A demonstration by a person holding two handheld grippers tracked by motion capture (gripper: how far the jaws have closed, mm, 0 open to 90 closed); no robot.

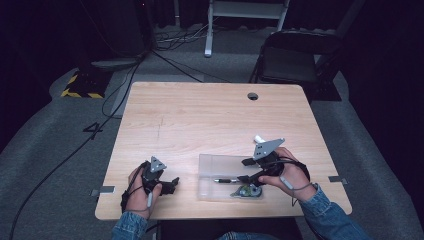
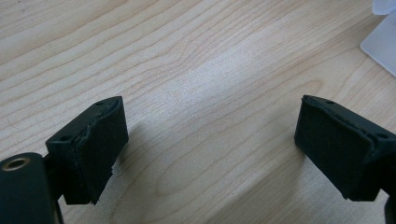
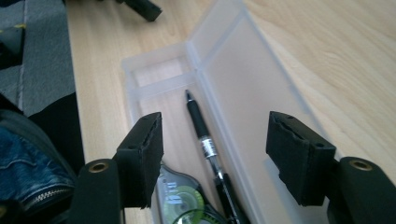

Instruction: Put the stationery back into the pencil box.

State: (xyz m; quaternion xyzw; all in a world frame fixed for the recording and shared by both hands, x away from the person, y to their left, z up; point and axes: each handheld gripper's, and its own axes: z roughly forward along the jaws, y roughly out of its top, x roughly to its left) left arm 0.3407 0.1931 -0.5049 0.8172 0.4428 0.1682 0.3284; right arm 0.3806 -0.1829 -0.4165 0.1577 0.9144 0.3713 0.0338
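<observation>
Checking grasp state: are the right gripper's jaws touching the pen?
Apart. Right gripper view: right gripper jaws stand open, pen lies between them, gaps either side.

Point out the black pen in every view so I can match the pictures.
High view: the black pen lies inside the clear plastic case, lower centre, beside the right gripper.
Left gripper view: the pen is not in this picture.
Right gripper view: the pen runs up the middle, between the jaws.
Shared landmark: the case.
</observation>
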